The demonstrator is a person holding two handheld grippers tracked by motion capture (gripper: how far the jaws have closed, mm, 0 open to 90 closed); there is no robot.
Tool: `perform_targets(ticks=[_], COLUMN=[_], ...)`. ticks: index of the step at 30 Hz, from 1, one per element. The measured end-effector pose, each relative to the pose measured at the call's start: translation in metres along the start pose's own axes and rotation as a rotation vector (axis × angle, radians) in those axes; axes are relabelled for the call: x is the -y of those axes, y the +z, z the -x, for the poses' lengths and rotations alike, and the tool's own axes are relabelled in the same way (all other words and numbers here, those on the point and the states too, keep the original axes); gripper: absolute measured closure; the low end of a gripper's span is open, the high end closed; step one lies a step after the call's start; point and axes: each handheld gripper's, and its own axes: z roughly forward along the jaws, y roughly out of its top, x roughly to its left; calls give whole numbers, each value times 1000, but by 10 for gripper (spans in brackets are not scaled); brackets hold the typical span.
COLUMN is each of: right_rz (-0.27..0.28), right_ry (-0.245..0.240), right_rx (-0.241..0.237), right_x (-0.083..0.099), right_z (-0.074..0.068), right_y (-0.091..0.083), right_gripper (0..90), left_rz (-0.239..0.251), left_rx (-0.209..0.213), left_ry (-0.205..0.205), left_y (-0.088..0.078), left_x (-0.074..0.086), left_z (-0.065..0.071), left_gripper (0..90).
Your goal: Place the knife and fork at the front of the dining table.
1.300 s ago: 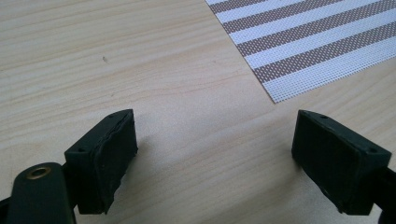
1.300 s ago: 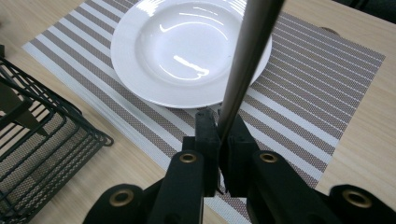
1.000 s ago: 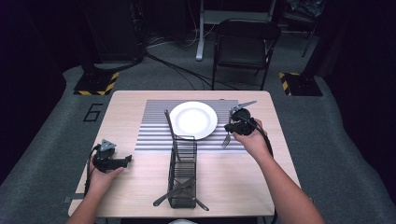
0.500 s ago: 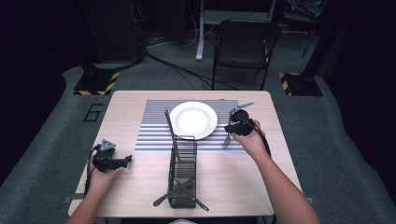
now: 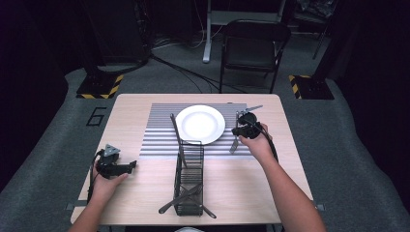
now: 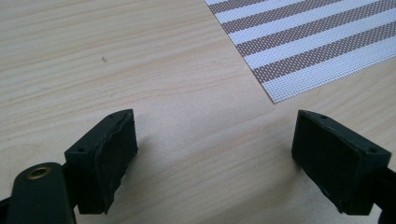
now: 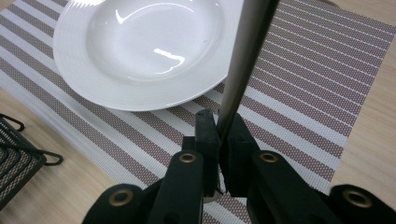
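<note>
A: What is the right gripper (image 5: 243,126) doing?

B: Its jaws are clamped on a fork (image 7: 243,60). In the right gripper view the metal handle runs up from between the two black pads and crosses in front of the plate (image 7: 140,46).

A: And where is that fork on the table?

B: In the high view it sits just right of the plate (image 5: 200,124), over the right part of the striped mat (image 5: 159,140). One end pokes out below the gripper toward the person, at the mat's near edge. I cannot tell whether that end touches the mat.

A: The left gripper?

B: The left gripper (image 5: 126,166) is low over bare table (image 5: 145,193) at the near left, well apart from the plate. In its own view the jaws stand wide open with nothing between them, only wood grain, and a corner of the mat (image 6: 308,46) is beyond them.

A: Anything else on the table?

B: A black wire caddy (image 5: 189,174) stands between the two hands, near the front edge. Dark utensils (image 5: 181,198) lie across its near end and stick out on both sides. A long dark piece leans from its far end up beside the plate's left rim.

A: Does the plate hold anything?

B: It is white, glossy and bare inside.
</note>
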Motion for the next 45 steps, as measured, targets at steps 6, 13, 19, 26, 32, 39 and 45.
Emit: perform_targets(ticks=[6,13,19,26,32,39,45], right_rz=[5,3,8,12,15,20,20], right_ry=[44,108,187,257,309,355,392], right_rx=[2,2,0,-1,-10,-20,5], right_x=[-3,-6,-6,-6,-5,-5,-6], right_z=[4,12,20,29,36,39,39], right_y=[6,14,22,33,43,54,65], right_gripper=[866,864,863,860,861,864,866], left_rz=[2,-5,-8,-11,-10,-6,-10], left_rx=[-1,5,9,11,12,19,21], left_ry=[-2,3,5,8,11,14,16], left_y=[0,0,0,0,0,1,1], left_x=[0,0,-1,-1,-1,-2,-2], left_z=[0,0,-1,-1,-1,-1,-1], left_gripper=[141,142,142,142,142,144,145])
